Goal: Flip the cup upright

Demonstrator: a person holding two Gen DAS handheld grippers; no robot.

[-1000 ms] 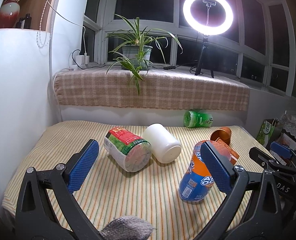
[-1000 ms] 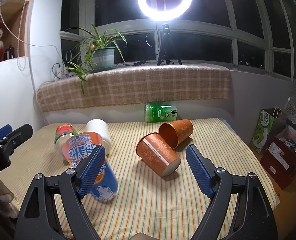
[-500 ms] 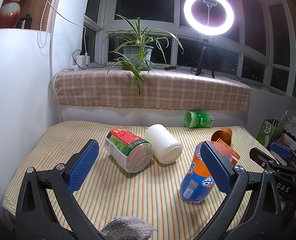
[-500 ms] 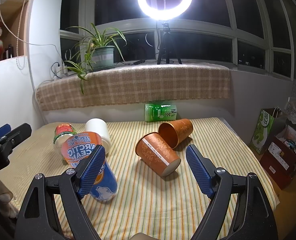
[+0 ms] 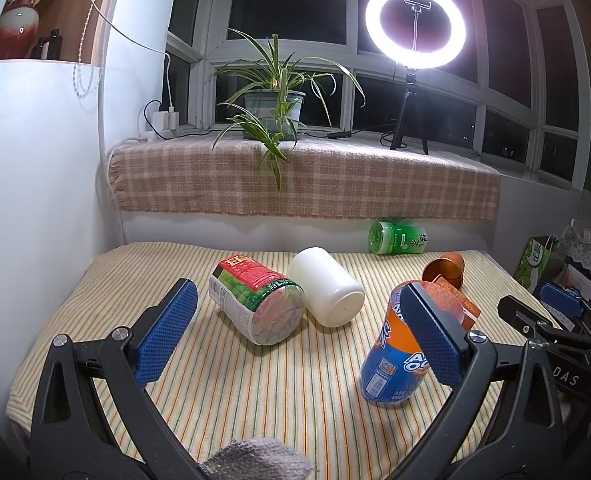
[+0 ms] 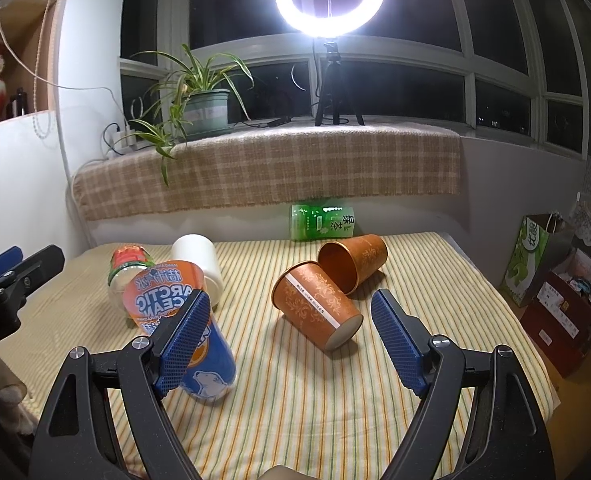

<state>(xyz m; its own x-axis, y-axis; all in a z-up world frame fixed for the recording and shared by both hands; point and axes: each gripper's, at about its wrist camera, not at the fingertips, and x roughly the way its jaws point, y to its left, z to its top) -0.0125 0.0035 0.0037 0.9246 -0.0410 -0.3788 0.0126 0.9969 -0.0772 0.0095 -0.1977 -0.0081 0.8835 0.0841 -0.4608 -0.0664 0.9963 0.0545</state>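
Two orange paper cups lie on their sides on the striped cloth: a near one (image 6: 319, 308) with its base toward me and a far one (image 6: 353, 258) with its mouth toward me. My right gripper (image 6: 289, 340) is open and empty, just short of the near cup. A white cup (image 5: 327, 286) lies on its side mid-table. My left gripper (image 5: 299, 334) is open and empty, facing the white cup and a red-green bottle (image 5: 259, 300).
An orange-blue Arctic Ocean bottle (image 6: 183, 320) leans near the right gripper's left finger. A green tea bottle (image 6: 321, 222) lies at the back wall. Bags and boxes (image 6: 555, 272) stand past the table's right edge. A plant (image 5: 273, 108) and ring light are on the sill.
Hardly anything differs; both views shift very slightly and both grippers stay open.
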